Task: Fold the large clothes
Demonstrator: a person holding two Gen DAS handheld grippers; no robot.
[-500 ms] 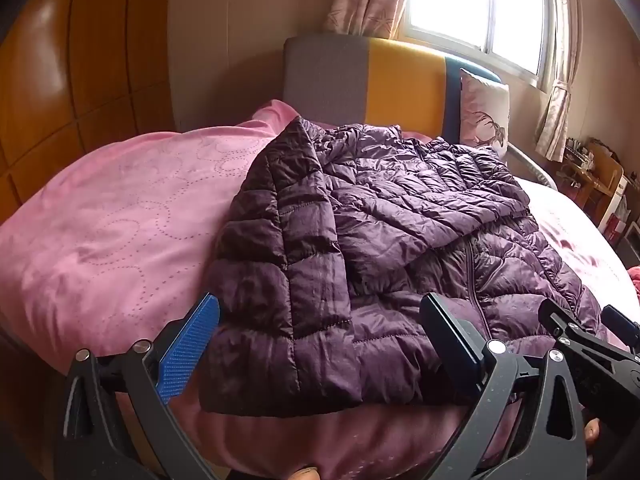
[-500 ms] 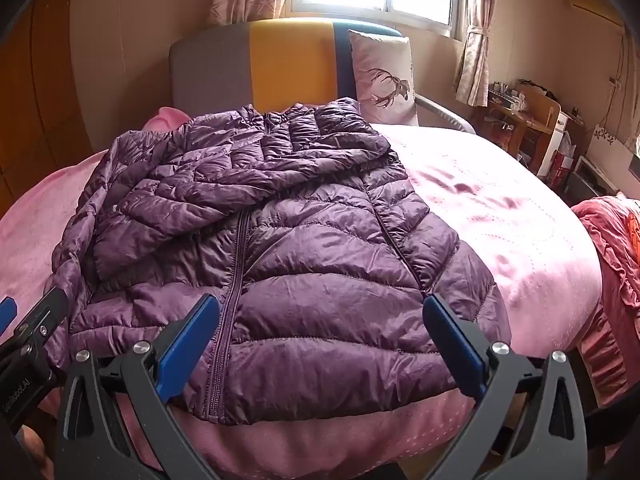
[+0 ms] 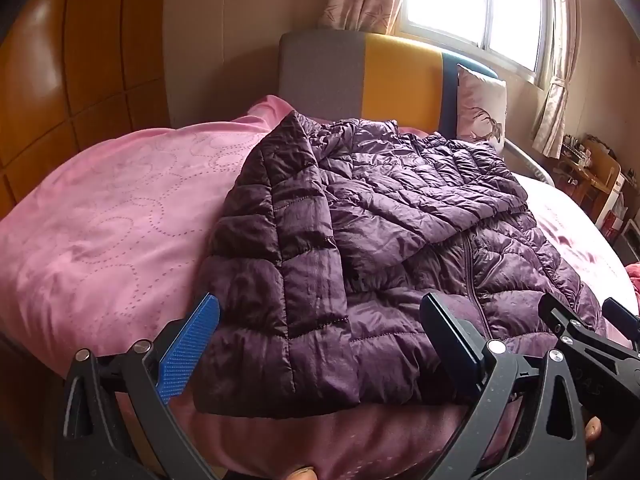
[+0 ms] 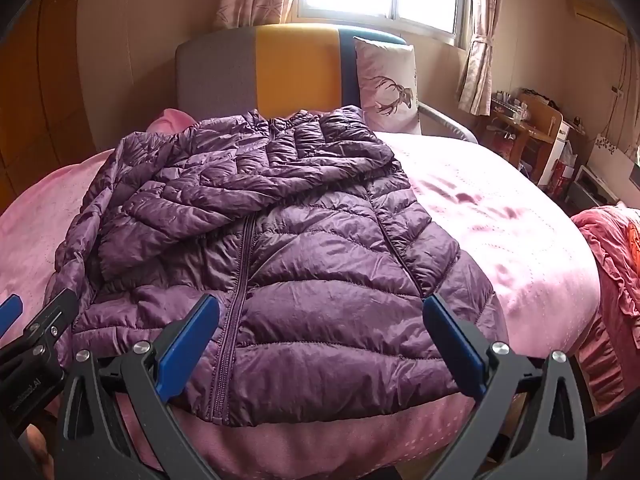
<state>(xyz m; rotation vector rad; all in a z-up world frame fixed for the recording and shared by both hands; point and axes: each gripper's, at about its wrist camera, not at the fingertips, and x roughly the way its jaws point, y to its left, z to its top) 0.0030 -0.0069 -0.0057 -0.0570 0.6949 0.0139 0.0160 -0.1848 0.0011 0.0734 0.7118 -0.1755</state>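
The jacket (image 4: 304, 240) is quilted purple cloth with a slight sheen, creased; the bedspread (image 3: 100, 220) soft pink matt fabric stitched in dotted rings; the far-left wardrobe (image 3: 60, 60) glossy wood; gripper pads (image 3: 188, 354) ribbed blue plastic.

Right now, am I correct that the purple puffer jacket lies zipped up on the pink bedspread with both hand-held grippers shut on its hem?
Not quite: both the left hand-held gripper and the right hand-held gripper are wide open, holding nothing, as each wrist view shows. The purple puffer jacket does lie zipped up on the pink bedspread.
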